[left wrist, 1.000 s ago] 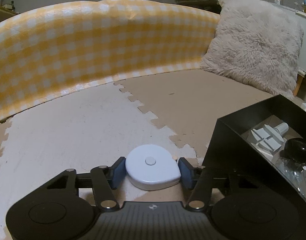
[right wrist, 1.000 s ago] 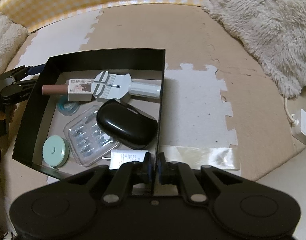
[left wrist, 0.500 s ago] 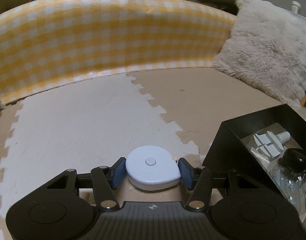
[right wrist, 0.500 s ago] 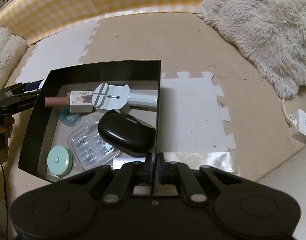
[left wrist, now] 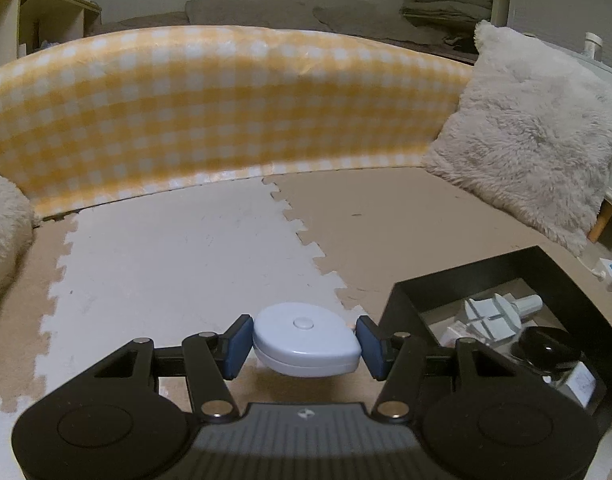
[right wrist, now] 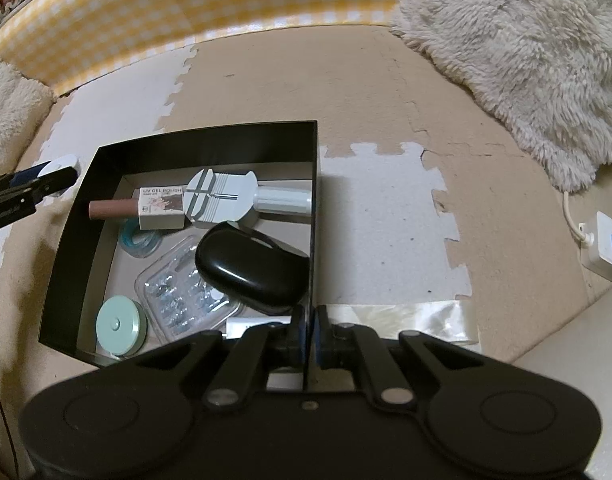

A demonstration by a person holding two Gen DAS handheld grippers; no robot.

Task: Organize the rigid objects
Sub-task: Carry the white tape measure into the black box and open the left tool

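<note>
Moved: left gripper [left wrist: 304,345] rose with the white tape measure [left wrist: 306,346] since a second ago; more of the black box [left wrist: 402,312] interior and the checked cushion [left wrist: 225,112] top came into view.
Unchanged: right gripper [right wrist: 309,330] stayed put, box contents same.
Left fingers: narrow, blue pads [left wrist: 238,346] pressed on both sides of the white tape measure, held clear above the floor mat [left wrist: 177,264], just left of the box.
Right fingers: closed flat on the box's near-right wall, pinching it.
Hidden: box near edge cut off by right gripper body; white carton [right wrist: 245,326] mostly covered; left gripper only partly seen at left edge of right view [right wrist: 33,186].
Hard to tell: contents of clear blister pack [right wrist: 185,288] blurry; teal ring [right wrist: 139,240] half under gel polish box [right wrist: 161,208].
Cut off: power strip [right wrist: 606,244] at right edge.
Counts: tape measures 2 (white held, mint green [right wrist: 119,324] in box); black case [right wrist: 251,266] 1; grey watch tool [right wrist: 221,198] 1; gel polish box 1; blister pack 1; fluffy pillows 2 ( [right wrist: 518,44] right, [right wrist: 9,104] left).
</note>
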